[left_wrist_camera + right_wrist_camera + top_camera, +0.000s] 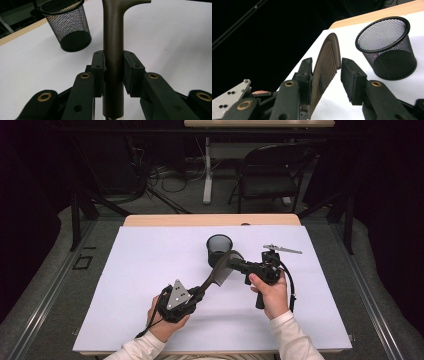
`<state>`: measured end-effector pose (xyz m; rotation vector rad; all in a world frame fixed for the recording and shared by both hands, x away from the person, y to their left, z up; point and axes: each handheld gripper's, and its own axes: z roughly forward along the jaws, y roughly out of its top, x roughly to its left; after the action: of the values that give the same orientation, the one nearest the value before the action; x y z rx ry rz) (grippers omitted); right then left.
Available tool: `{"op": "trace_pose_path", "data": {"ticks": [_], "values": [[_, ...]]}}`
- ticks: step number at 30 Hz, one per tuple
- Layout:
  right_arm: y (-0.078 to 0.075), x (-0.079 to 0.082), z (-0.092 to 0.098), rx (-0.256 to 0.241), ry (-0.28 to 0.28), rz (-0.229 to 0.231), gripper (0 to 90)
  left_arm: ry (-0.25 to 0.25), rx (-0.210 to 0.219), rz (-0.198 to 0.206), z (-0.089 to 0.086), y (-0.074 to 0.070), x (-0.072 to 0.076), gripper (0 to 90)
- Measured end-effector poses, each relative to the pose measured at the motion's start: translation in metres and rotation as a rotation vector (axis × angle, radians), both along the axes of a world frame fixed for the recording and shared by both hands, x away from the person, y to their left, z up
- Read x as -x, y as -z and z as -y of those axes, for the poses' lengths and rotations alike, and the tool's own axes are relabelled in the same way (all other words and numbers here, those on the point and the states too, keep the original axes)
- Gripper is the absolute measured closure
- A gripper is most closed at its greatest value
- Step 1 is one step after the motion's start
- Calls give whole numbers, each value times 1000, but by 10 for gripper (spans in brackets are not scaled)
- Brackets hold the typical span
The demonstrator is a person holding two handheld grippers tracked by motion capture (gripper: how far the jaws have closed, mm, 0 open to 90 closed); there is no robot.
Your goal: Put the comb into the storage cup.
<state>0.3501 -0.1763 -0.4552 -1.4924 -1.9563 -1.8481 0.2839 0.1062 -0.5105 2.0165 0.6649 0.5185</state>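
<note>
A dark brown comb (219,271) is held above the white mat between both grippers. My left gripper (198,293) is shut on its handle (113,37), with the pads (98,65) pressed on both sides. My right gripper (234,264) stands open around the toothed head (325,67). The teeth lie against one of its jaws, and a gap shows to the other pad (352,77). A black mesh cup (219,248) stands upright just behind the comb's head, and its inside looks empty (387,50).
A white mat (145,270) covers the wooden table (210,220). The mesh cup (67,25) is the one loose object on it. Beyond the far edge stand a black chair (265,175) and a desk leg with cables on the floor.
</note>
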Motion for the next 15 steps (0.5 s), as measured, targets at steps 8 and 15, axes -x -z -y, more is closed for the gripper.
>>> {"op": "trace_pose_path", "data": {"ticks": [8, 15], "values": [[2, -1, -1, -22, -19, -18, 681, 4, -7, 1, 2, 1, 1, 726], [3, -1, -1, -24, -17, -27, 723, 1, -4, 1, 2, 0, 1, 725]]}}
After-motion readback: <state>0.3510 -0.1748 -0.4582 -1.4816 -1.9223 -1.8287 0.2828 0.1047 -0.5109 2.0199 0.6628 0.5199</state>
